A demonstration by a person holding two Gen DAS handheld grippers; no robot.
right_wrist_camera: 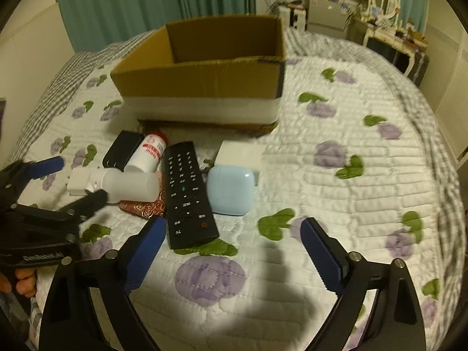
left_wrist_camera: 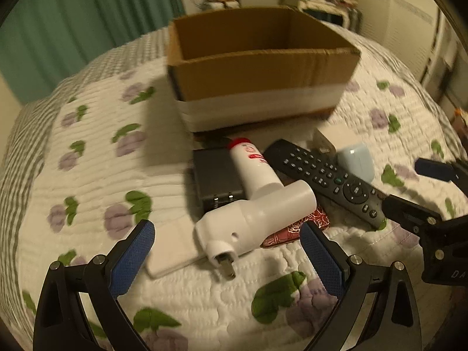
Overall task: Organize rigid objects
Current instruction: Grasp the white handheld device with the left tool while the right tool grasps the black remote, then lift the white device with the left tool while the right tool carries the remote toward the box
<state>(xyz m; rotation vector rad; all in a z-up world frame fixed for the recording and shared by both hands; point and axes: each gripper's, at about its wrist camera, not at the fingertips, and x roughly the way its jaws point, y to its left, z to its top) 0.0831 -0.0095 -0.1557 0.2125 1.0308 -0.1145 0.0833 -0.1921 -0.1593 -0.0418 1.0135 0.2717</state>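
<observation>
Beside the brown cardboard box (right_wrist_camera: 201, 82): black remote (right_wrist_camera: 187, 193), pale blue case (right_wrist_camera: 231, 190), white bottle (left_wrist_camera: 257, 207); white bedspread (right_wrist_camera: 336, 193) with purple flowers.

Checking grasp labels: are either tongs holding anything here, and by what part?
Nothing is held. The left tongs stand open above the white bottle; the right tongs stand open near the remote, pads touching nothing.

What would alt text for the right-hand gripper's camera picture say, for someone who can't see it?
An open right gripper hovers empty above a floral quilt, just short of a black remote control. Beside the remote lie a pale blue case, two white bottles and a black charger, with an open cardboard box behind. The left gripper enters at left.
</observation>
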